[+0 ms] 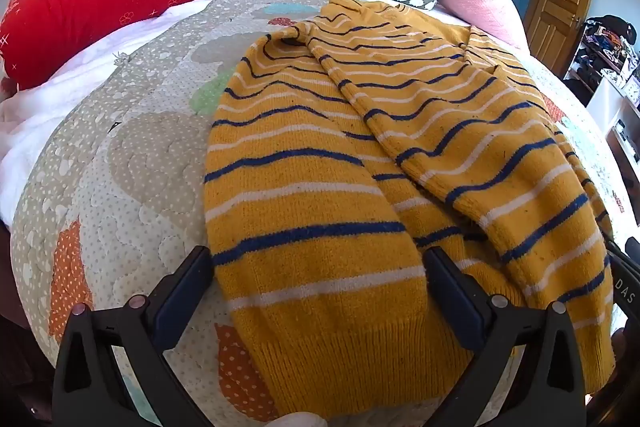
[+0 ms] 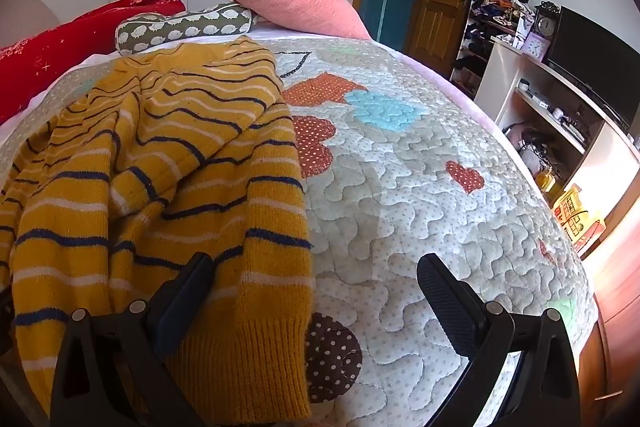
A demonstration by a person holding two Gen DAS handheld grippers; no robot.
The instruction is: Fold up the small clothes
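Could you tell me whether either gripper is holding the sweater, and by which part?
Nothing is held: both the left gripper and right gripper are open above the sweater hem.

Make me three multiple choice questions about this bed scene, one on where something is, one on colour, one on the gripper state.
1. Where does the sweater lie?
A. on the quilt
B. on the floor
C. on a shelf

2. Which stripes cross the mustard knit?
A. red and green
B. navy and white
C. black only

3. How are the left gripper and right gripper?
A. both open
B. both shut
C. one shut on the hem

Answers: 1 A, it spreads across the quilted bed cover. 2 B, dark blue and white bands alternate. 3 A, wide gaps separate each pair of fingers.
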